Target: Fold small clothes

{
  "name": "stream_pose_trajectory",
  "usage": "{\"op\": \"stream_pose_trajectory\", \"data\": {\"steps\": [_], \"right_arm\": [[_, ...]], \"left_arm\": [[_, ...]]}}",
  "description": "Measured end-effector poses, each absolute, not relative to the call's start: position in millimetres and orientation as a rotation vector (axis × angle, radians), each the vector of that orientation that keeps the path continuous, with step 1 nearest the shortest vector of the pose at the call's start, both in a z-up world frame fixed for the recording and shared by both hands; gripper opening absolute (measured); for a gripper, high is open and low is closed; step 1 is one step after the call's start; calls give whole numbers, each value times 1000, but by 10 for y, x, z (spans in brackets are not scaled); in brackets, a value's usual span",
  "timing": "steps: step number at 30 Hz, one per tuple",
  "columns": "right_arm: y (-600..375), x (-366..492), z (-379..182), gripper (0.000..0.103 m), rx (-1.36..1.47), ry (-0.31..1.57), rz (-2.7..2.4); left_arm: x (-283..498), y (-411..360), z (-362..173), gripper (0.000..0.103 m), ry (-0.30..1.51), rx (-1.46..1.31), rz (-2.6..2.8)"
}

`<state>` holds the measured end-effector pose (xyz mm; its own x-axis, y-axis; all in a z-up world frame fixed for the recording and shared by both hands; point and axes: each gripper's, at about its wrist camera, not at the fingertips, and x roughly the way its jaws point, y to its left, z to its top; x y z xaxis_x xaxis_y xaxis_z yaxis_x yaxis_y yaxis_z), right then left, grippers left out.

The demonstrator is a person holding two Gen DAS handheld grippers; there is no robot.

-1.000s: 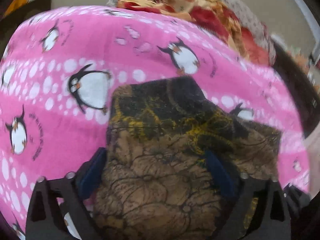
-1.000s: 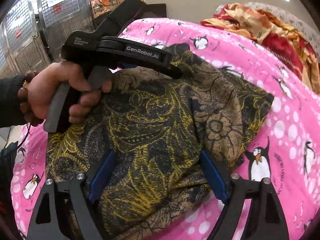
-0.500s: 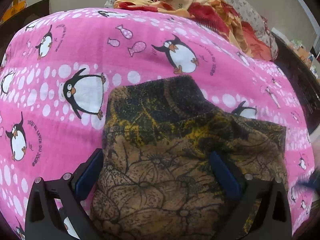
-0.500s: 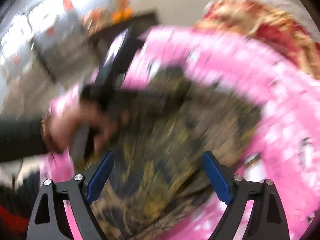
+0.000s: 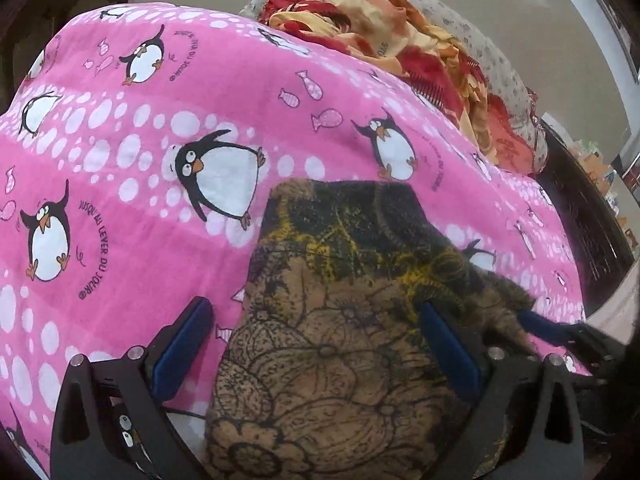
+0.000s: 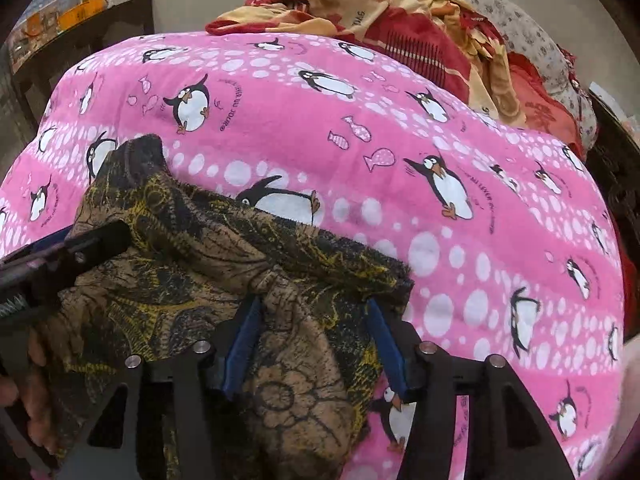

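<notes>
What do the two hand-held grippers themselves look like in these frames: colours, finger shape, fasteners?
Both the left hand-held gripper and the right hand-held gripper have matte black, angular finger frames with triangular cut-outs, silver round bolt heads and flat blue pads inside the fingers. No cables or lettering are clearly visible now.

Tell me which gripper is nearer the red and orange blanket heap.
Neither clearly. Both the left gripper and the right gripper sit over the brown garment, far from the heap.

Left gripper (image 5: 316, 344): black angular frame, blue pads (image 5: 182, 346), silver screws seen along the arms.
Right gripper (image 6: 314, 342): matching black frame, blue pads (image 6: 242, 346), silver screw heads.
Hand (image 6: 24, 404): partly glimpsed at the left edge.
</notes>
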<state>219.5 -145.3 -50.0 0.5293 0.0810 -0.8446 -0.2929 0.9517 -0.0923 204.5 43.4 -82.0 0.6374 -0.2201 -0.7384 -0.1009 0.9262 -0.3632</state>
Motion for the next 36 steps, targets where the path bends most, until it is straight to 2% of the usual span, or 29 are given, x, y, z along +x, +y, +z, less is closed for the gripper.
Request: {"op": "stream_pose_trajectory", "data": {"steps": [2,4,6,7,10,13,15,17,19,20,21,23,24,28,36], "right_arm": [[-1526,1985,-271,61,-231,943,248],[-1637,1677,-55,68,-173,915,352],[-1648,1328,45,93,-155,904,455],[-1622,1104,81,95,-174,888,517],[-1570,472,68,95,-237,817,584],[-1469,147,-102,89,-313,810,503],[-1472,107,-292,87,-323,829,422],[-1582,166,-463,87,-272,884,362],[-1653,295,-779,88,-290,992,321],[-1702,277,-803,89,-250,986,330],[-1802,302,-823,96,-167,988,319],[-1873,362,-865,100,-95,1022,310],[-1875,368,-866,101,-88,1030,308],[-1883,387,-887,103,-55,1034,319],[-2071,225,-888,103,76,903,365]], "left_arm": [[2049,417,-812,102,890,-391,-69],[2048,427,-711,102,909,-381,-95],[1839,497,-477,102,851,-374,-129],[1723,501,-380,102,834,-354,-148],[1204,480,-123,102,803,-267,-237],[583,394,-56,101,776,-172,-327],[227,314,-144,95,777,-119,-341],[90,258,-286,84,813,-93,-351],[123,240,-586,77,916,-88,-328],[143,267,-749,77,972,-114,-299],[140,309,-829,79,968,-148,-285],[140,325,-847,84,960,-153,-274],[145,326,-843,85,961,-162,-271],[164,250,-868,103,952,-132,-302],[146,279,-880,103,916,-167,-313]]}}
